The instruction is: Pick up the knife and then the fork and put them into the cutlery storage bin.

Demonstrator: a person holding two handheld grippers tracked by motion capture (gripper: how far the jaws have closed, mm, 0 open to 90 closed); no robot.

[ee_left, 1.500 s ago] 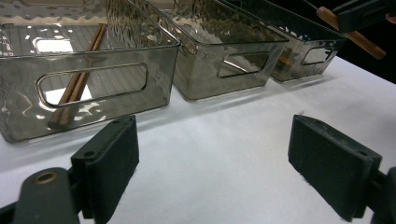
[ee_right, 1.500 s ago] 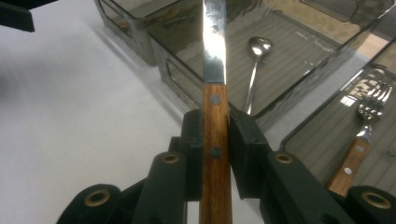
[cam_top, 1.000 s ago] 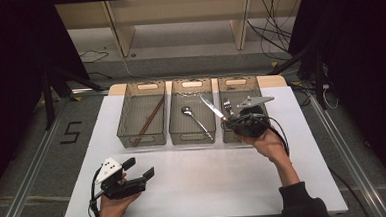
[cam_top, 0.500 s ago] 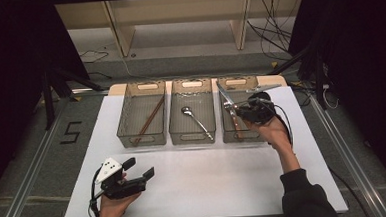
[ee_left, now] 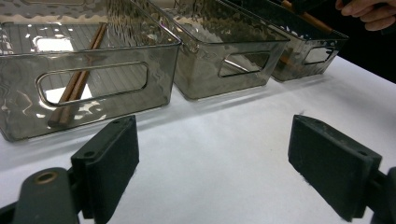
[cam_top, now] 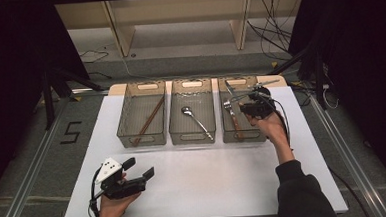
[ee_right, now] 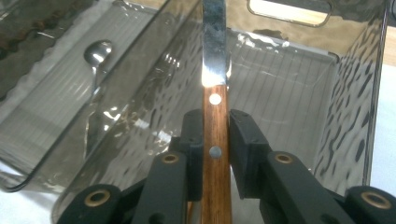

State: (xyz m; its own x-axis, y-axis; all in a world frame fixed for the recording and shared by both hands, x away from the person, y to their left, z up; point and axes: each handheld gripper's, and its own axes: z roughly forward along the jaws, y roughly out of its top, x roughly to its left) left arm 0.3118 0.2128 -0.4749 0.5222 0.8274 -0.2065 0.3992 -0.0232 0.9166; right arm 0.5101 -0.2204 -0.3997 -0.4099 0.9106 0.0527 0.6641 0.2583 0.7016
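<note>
Left bin: the clear smoky left bin stands on the white counter, first in a row of three; a pair of brown chopsticks lies slantwise on its floor, also seen through its handle slot in the left gripper view.
Middle bin: the middle bin sits just beside the left one and holds one metal spoon, bowl toward the far end.
Right bin: the right bin closes the row; a wooden-handled piece of cutlery lies inside along its left wall, though which kind I cannot tell.
Knife: the knife, wooden handle with two rivets and a steel blade, hangs over the right bin's open top, blade pointing toward the far wall.
Right tool: the right tool is narrowed onto the knife's handle, pads pressing both sides; in the high view it sits above the right bin.
Left tool: the left tool is spread wide with nothing between its pads, low over the near counter, well apart from the bins.
</note>
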